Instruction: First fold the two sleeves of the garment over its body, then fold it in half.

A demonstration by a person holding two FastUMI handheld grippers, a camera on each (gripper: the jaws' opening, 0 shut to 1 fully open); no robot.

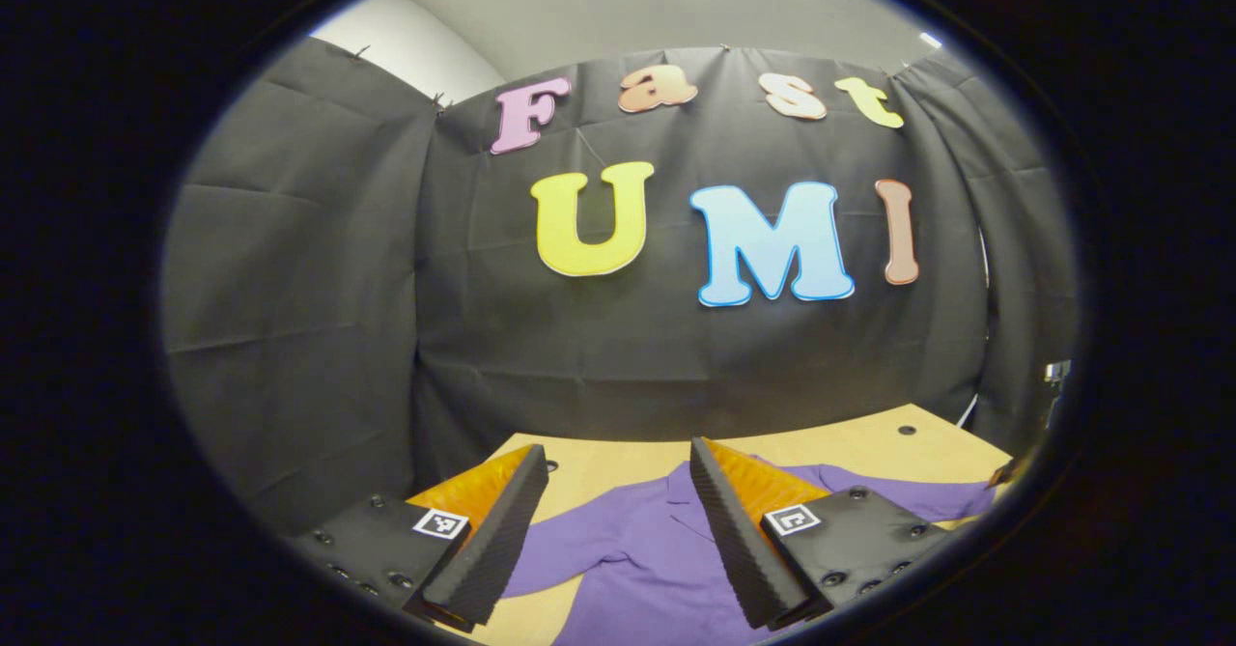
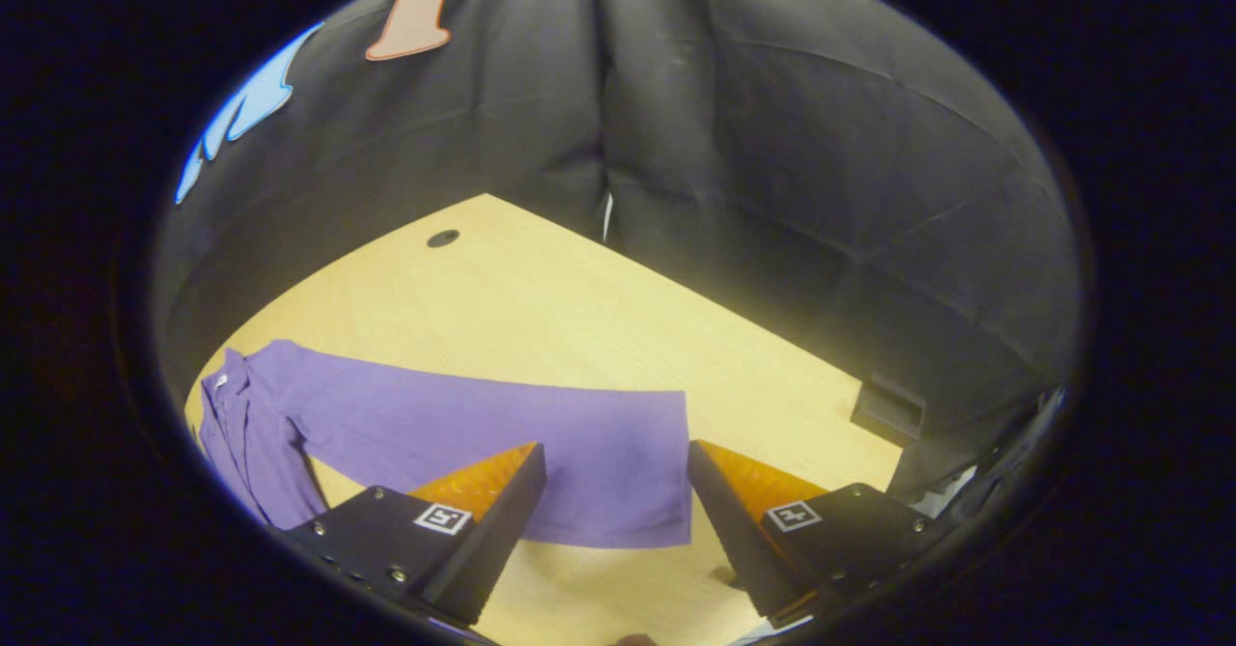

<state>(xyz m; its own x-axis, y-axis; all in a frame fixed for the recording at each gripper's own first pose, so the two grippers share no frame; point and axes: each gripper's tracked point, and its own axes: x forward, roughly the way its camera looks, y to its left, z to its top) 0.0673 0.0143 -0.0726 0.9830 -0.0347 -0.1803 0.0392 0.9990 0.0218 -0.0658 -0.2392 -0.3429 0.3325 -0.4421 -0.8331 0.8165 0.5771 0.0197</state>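
A purple long-sleeved garment [image 1: 637, 549] lies flat on the light wooden table [image 1: 599, 463]. In the left gripper view my left gripper [image 1: 618, 530] hovers open above the collar area, with one sleeve [image 1: 908, 496] stretching away to the right. In the right gripper view a spread sleeve [image 2: 502, 434] runs from the garment's body [image 2: 241, 424] at the left toward my right gripper [image 2: 613, 520]. That gripper is open above the cuff end [image 2: 637, 472], nothing between its fingers.
Black cloth walls close the booth behind and beside the table. Bare tabletop [image 2: 541, 308] stretches beyond the sleeve, with a small dark hole [image 2: 443, 238] near the back. The table's right edge [image 2: 772, 327] runs diagonally, and a dark box [image 2: 888, 409] sits past it.
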